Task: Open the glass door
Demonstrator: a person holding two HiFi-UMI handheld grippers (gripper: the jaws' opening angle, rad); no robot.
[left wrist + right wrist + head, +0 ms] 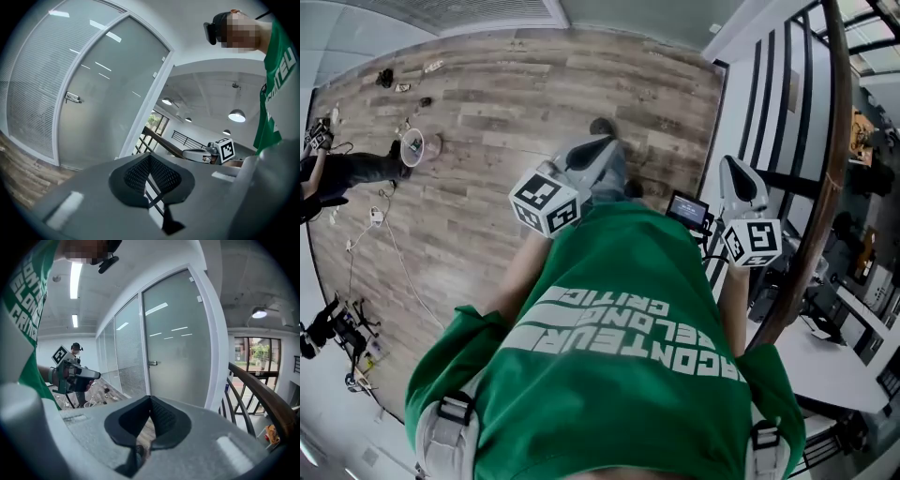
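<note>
Left tongs (150, 157) and right tongs (150, 400) closed and empty, facing the shut glass door (176, 348).
A person in a green shirt (628, 319) holds both tools out in front, each pair of tips pressed together with nothing between them. The frosted door sits flush in its white frame, well apart from both tongs, with its metal handle (152, 363) at the left edge. A wooden handrail (255, 385) runs to the right, and a plank floor (487, 122) lies underfoot.
</note>
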